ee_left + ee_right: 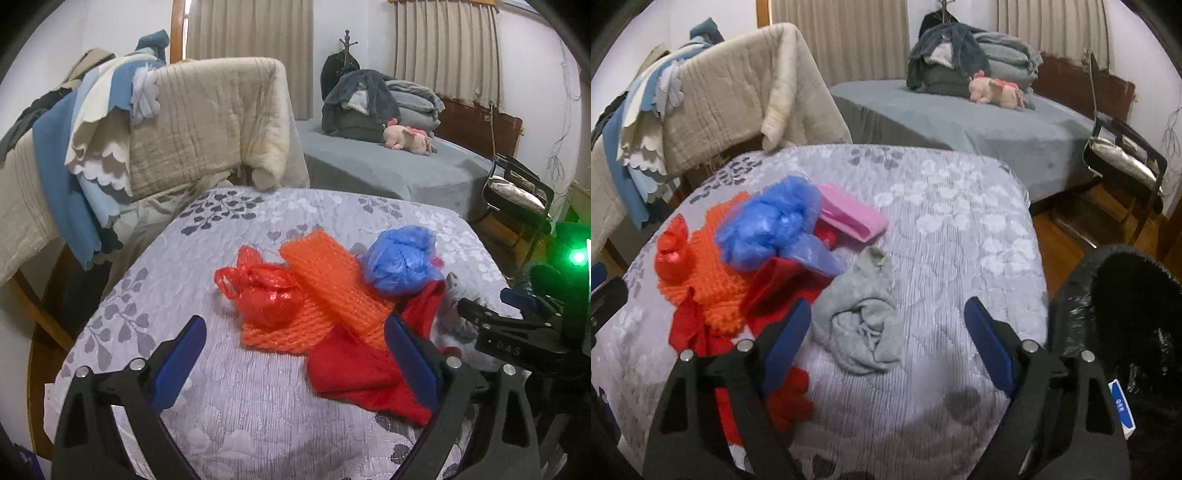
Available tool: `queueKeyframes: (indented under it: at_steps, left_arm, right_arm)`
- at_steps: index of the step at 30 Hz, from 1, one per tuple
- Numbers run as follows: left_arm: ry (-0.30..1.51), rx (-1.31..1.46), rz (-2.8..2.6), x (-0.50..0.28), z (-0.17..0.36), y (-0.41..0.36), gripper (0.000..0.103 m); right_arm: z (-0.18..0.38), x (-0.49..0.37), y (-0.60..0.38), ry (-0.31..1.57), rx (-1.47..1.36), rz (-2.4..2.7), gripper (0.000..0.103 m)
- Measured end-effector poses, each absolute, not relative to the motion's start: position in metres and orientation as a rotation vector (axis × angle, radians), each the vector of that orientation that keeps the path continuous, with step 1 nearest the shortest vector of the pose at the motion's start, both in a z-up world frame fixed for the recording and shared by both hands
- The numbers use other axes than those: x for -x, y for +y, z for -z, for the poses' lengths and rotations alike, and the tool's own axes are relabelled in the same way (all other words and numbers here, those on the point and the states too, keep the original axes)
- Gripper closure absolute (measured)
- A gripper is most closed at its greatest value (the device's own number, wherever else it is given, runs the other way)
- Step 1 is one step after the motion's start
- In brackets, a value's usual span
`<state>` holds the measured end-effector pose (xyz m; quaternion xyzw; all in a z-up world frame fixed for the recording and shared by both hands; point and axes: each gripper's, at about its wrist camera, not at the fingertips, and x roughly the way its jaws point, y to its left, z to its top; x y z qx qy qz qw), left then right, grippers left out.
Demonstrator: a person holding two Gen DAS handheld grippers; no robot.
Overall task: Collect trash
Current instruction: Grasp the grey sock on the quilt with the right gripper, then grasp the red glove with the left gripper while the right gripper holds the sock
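Note:
A pile of trash lies on a table under a grey floral quilt (229,413): a knotted red plastic bag (269,295), an orange foam net (332,284), a crumpled blue plastic bag (399,258), a red cloth (362,373) and a pink piece (853,218). My left gripper (293,328) hangs open just before the red bag and the net, touching nothing. My right gripper (888,306) is open too, with a crumpled grey sock (864,325) lying between its fingers, and the pads are clear of it. A bin lined with a black bag (1115,325) stands at the table's right edge.
A chair draped with a beige quilt (207,122) and blue cloths stands behind the table on the left. Beyond is a bed with a grey cover (388,166), piled bedding and a pink plush toy (406,136). A black folding chair (517,195) stands on the wooden floor at right.

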<state>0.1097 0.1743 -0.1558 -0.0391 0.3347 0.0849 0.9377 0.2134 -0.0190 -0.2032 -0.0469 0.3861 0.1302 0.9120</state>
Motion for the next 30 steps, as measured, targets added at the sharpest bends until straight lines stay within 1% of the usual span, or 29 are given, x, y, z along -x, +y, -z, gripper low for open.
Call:
queueKeyframes:
  at_steps: [4,6,8,9,10,11,13,17,21,26,29,30]
  left_arm:
    - [0.696,0.082,-0.173,-0.111,0.16,0.175,0.009]
    - [0.702,0.086,-0.172,-0.112,0.162,0.174,0.009]
    - [0.705,0.087,-0.169,-0.112,0.163,0.173,0.009]
    - [0.707,0.087,-0.168,-0.112,0.164,0.173,0.009]
    - [0.709,0.086,-0.164,-0.112,0.164,0.172,0.009]
    - [0.711,0.085,-0.161,-0.112,0.165,0.171,0.01]
    - [0.714,0.083,-0.156,-0.113,0.165,0.169,0.01]
    - [0.719,0.086,-0.145,-0.112,0.167,0.164,0.011]
    - [0.747,0.096,-0.11,-0.115,0.173,0.16,0.017]
    - [0.791,0.108,-0.09,-0.121,0.188,0.153,0.022]
    - [0.808,0.105,-0.084,-0.125,0.196,0.147,0.026]
    - [0.816,0.104,-0.082,-0.126,0.199,0.145,0.029]
  right_arm:
    - [0.209,-0.219,-0.011,0.819,0.111,-0.296,0.02]
    - [0.212,-0.221,-0.008,0.838,0.103,-0.324,0.027]
    - [0.213,-0.22,-0.005,0.858,0.094,-0.355,0.038]
    - [0.214,-0.22,-0.004,0.864,0.094,-0.37,0.041]
    - [0.215,-0.218,-0.002,0.871,0.092,-0.389,0.05]
    - [0.215,-0.218,-0.001,0.876,0.09,-0.408,0.06]
    - [0.213,-0.215,0.003,0.878,0.099,-0.431,0.064]
    - [0.204,-0.206,-0.004,0.861,0.087,-0.426,0.066]
    - [0.196,-0.196,-0.022,0.85,0.071,-0.402,0.066]
    - [0.189,-0.183,-0.04,0.836,0.071,-0.376,0.066]
    - [0.19,-0.179,-0.048,0.844,0.064,-0.364,0.066]
    - [0.191,-0.178,-0.051,0.847,0.063,-0.361,0.066]
